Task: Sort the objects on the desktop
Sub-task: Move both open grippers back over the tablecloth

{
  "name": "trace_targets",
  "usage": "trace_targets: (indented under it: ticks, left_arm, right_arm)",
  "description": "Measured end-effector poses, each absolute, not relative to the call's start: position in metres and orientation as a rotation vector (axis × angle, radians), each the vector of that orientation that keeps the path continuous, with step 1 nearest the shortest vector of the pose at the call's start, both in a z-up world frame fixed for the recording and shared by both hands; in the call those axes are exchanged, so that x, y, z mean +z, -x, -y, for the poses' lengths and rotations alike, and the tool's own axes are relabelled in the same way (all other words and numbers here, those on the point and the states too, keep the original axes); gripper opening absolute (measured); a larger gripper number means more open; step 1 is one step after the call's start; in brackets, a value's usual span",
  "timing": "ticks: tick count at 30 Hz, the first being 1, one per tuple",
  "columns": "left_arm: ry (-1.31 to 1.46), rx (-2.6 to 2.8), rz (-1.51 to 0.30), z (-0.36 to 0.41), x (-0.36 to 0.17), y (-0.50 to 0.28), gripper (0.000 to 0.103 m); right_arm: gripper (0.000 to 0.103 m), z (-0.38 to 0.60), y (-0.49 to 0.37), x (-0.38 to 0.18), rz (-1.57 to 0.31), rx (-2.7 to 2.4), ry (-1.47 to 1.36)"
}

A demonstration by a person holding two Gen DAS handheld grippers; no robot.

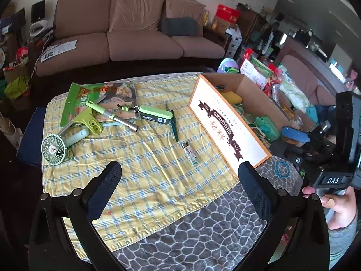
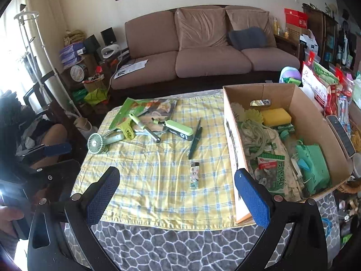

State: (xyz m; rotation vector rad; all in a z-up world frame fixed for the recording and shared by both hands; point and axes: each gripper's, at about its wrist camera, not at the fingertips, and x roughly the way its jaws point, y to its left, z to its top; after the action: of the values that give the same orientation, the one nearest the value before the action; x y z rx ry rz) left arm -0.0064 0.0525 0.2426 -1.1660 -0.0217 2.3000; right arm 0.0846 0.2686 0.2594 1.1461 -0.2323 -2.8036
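Observation:
On the yellow checked cloth (image 1: pixel 146 180) lie a lighter (image 1: pixel 190 154) (image 2: pixel 194 175), a dark green pen (image 1: pixel 174 125) (image 2: pixel 195 143), a green-and-black case marked 01 (image 1: pixel 155 115) (image 2: pixel 180 130), a green-handled metal rod (image 1: pixel 112 116), a green scraper (image 1: pixel 89 122) (image 2: pixel 126 128) and a small pale green fan (image 1: pixel 54 149) (image 2: pixel 96 143). A cardboard box (image 2: pixel 315 122) (image 1: pixel 227 124) holding several green items stands to the right. My left gripper (image 1: pixel 180 187) hovers open over the cloth's near part. My right gripper (image 2: pixel 177 194) is open too, just short of the lighter.
A magazine and a green packet (image 1: pixel 79 99) lie under the tools at the cloth's far left. A grey patterned mat (image 2: pixel 169 248) covers the table's near edge. A brown sofa (image 2: pixel 203 52) stands beyond. Bags and clutter (image 2: pixel 327 85) pile up right of the box.

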Motion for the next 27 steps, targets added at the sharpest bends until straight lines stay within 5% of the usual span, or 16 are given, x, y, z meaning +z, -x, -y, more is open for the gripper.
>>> trace_targets:
  ticks: [17, 27]
  left_arm:
    - [1.222, 2.398, -0.010, 0.025, 0.145, 0.007, 0.103]
    - [1.280, 2.374, 0.037, 0.030, 0.091, 0.045, 0.103]
  right_arm:
    - [0.102, -0.228, -0.053, 0.174, 0.145, -2.740, -1.162]
    - [0.089, -0.227, -0.003, 0.090, 0.066, -2.736, -1.272]
